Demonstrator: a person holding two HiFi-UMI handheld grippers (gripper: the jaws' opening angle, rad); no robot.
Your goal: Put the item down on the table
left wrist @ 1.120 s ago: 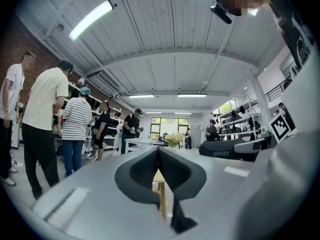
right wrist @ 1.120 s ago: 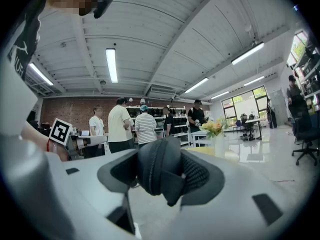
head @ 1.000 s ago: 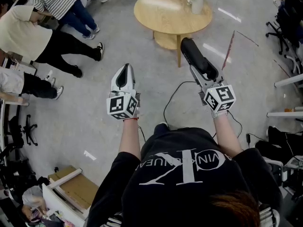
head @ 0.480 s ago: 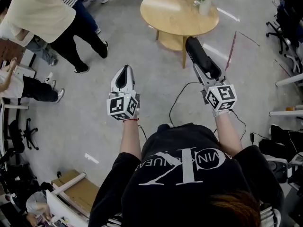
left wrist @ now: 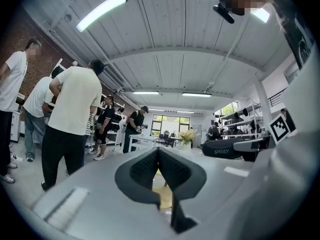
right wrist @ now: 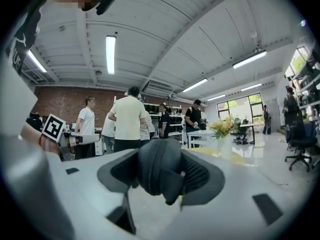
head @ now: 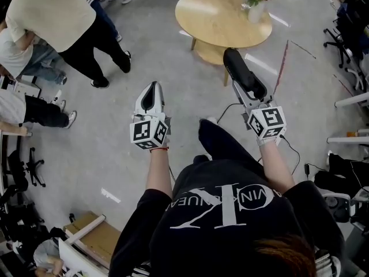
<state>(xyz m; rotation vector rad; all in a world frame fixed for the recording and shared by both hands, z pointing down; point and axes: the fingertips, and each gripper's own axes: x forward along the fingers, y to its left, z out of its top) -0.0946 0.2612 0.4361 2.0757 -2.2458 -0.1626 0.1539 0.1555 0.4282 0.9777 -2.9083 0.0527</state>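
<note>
My right gripper is shut on a long black zip case that sticks out forward, just short of the round wooden table. In the right gripper view the case fills the jaws of the right gripper, and the table top lies just beyond. My left gripper hangs over the floor with its jaws pressed together and nothing in them. In the left gripper view that gripper is shut, and the case shows to the right.
A white vase of yellow flowers stands on the table's far right part. Several people stand at the upper left. Office chairs and shelving are at the right. A black cable runs across the grey floor.
I have moved nearer the table, which sits slightly lower in the head view. A dark trouser leg now shows between the grippers. The people at the left have shifted.
</note>
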